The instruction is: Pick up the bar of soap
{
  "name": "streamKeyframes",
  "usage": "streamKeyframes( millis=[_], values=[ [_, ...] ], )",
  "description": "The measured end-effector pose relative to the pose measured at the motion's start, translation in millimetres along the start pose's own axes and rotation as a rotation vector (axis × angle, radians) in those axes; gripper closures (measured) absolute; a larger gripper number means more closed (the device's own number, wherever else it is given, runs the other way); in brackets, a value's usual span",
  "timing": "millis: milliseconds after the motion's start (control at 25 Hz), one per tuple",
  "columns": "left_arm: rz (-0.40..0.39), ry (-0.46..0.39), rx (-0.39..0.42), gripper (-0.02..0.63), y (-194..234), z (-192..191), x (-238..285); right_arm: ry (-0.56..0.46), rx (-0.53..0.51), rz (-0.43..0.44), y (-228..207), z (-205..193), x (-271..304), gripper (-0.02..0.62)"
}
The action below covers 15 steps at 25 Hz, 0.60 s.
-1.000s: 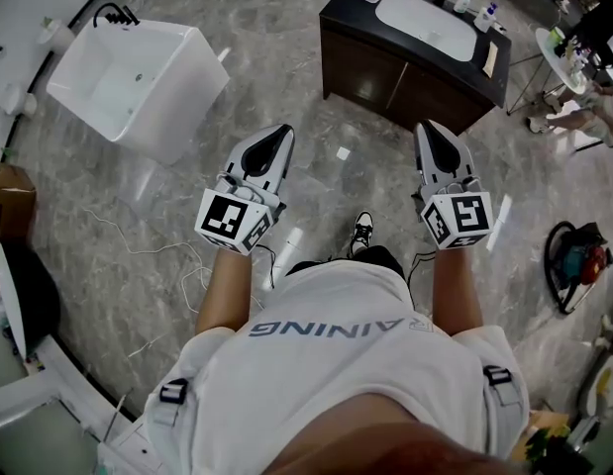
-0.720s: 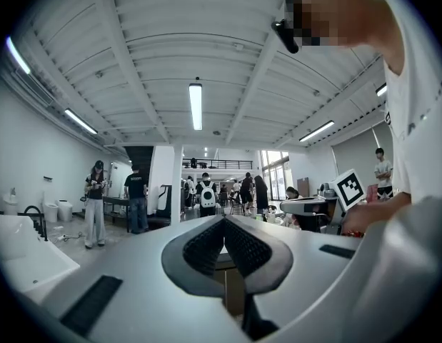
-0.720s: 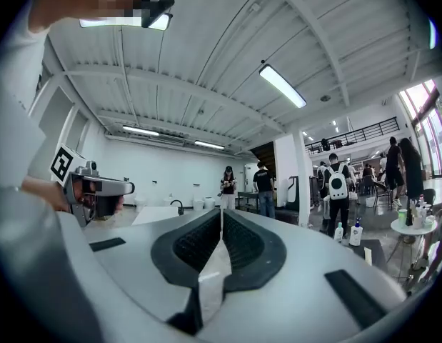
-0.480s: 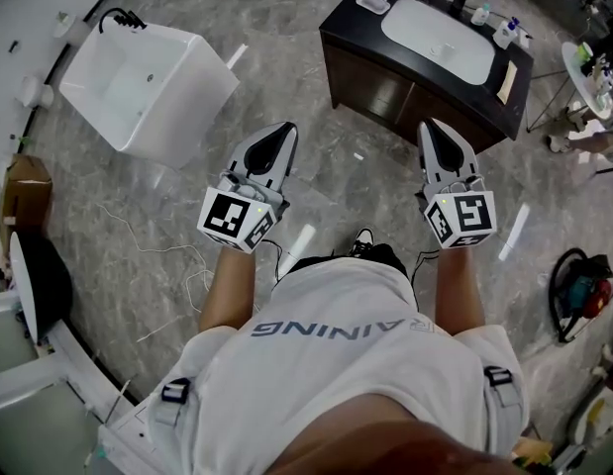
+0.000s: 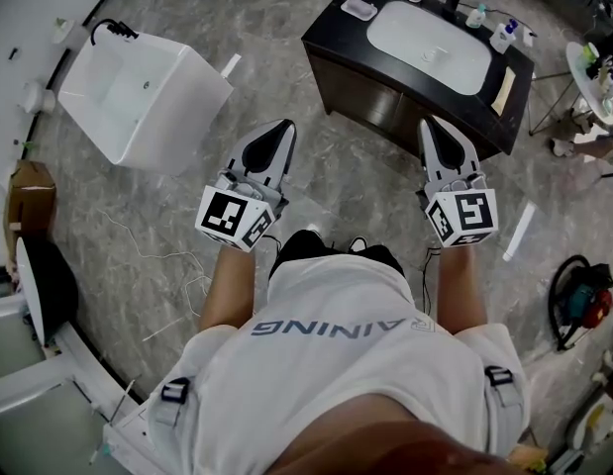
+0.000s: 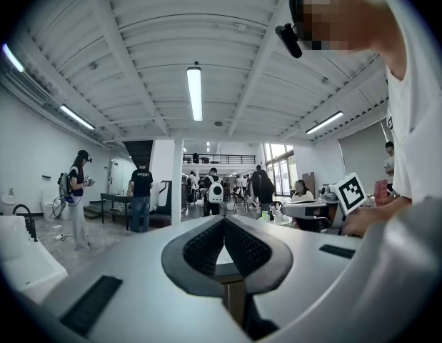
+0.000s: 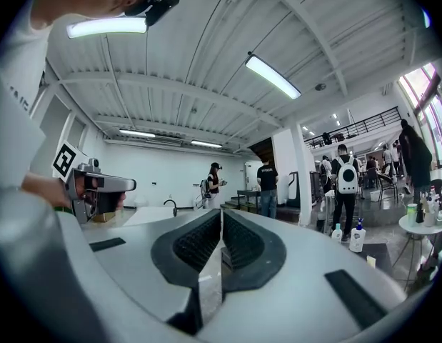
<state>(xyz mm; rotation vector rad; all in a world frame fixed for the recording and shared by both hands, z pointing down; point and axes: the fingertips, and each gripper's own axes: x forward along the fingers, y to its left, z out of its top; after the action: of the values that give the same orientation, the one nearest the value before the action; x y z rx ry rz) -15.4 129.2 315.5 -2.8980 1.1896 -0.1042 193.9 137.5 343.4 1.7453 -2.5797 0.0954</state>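
A dark vanity cabinet [image 5: 385,87] with a white sink [image 5: 430,43] stands ahead on the marble floor. On its far left corner lies a small white dish [image 5: 361,8]; the soap bar on it is too small to make out. Both grippers are held out level in front of the person's body, short of the vanity. My left gripper [image 5: 282,129] [image 6: 222,220] is shut with nothing between its pads. My right gripper [image 5: 427,125] [image 7: 221,213] is shut and empty too, its tips close to the vanity's front edge in the head view.
A white freestanding tub [image 5: 138,82] stands at the left. Bottles [image 5: 504,33] sit on the vanity's right end. Cables [image 5: 177,265] trail on the floor at the left, and a red and black tool [image 5: 583,300] lies at the right. Several people stand in the hall beyond.
The vanity has drawn nearer and shifted left in the head view as the person steps forward. Both grippers stay shut and keep their pose.
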Motion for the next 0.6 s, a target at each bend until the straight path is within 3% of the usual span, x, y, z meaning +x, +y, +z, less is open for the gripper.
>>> streamKeyframes(
  millis=[280,600],
  values=[
    [-0.035,-0.007,-0.011,0.598,17.8,-4.3,39.1,0.018,-0.011,-0.025,-23.4,-4.6,23.4,0.574],
    [-0.097,-0.041,-0.020,0.598,69.2,-2.5,94.8,0.024,-0.041,-0.095,-51.4,5.6,76.8,0.574]
  ],
)
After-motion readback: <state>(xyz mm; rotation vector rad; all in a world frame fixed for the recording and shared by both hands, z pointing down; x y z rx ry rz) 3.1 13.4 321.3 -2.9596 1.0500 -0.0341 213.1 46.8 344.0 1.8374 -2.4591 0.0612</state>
